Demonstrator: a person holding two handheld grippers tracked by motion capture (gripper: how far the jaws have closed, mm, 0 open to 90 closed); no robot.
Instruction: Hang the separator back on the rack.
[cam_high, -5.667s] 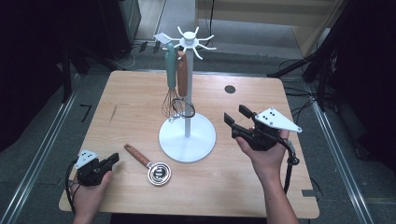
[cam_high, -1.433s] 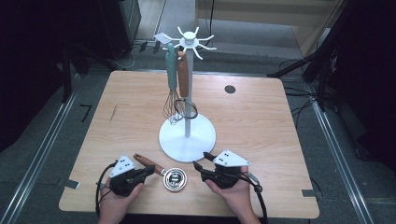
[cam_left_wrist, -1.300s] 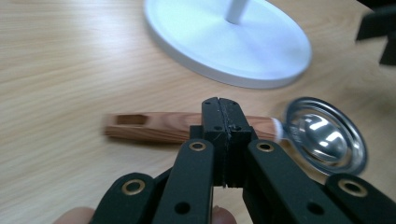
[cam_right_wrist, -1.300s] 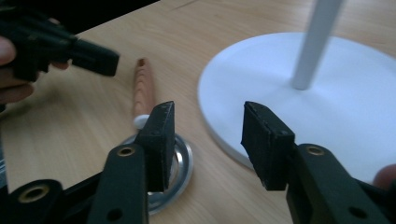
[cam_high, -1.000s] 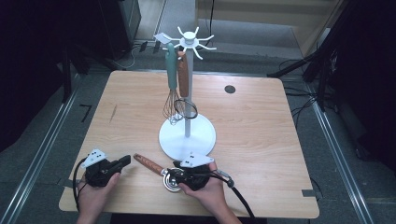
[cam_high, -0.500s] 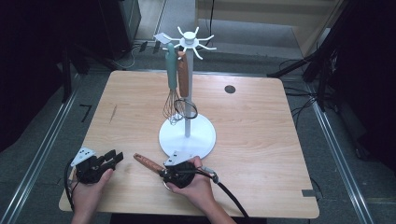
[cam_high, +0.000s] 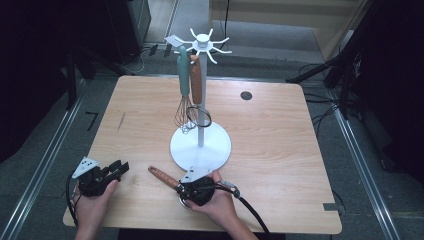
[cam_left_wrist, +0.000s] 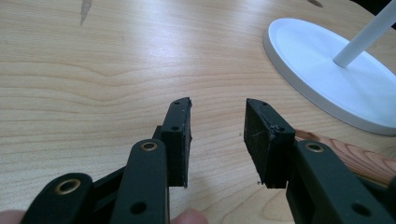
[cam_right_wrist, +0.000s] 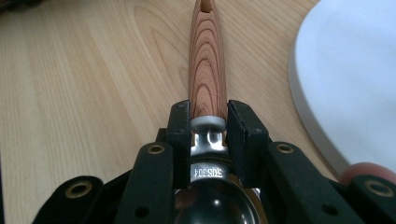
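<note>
**Wooden-handled scoop gripped, not yet lifted or hung**

Wooden-handled scoop (cam_right_wrist: 208, 70) lies flat on the table (cam_high: 280, 130), near its front edge and just in front of the white stand base (cam_high: 201, 145). The right gripper (cam_right_wrist: 208, 128) is clamped on it: in the right gripper view both jaws press against the metal neck where the steel bowl, stamped SUS304, meets the wooden handle. The grasp looks made; the lift has not begun, since the handle rests along the wood.

To the left, near the table's front corner, the left gripper (cam_left_wrist: 217, 135) sits low with its jaws spread and nothing between them; part of the scoop's handle shows past its right jaw.

Farther back, the utensil stand (cam_high: 201, 75) already carries a teal-handled whisk (cam_high: 184, 95) and a second wooden-handled utensil (cam_high: 197, 85) on its top hooks. Several hooks remain free, so raising the scoop and hanging it by the handle hole is likely what remains.
</note>
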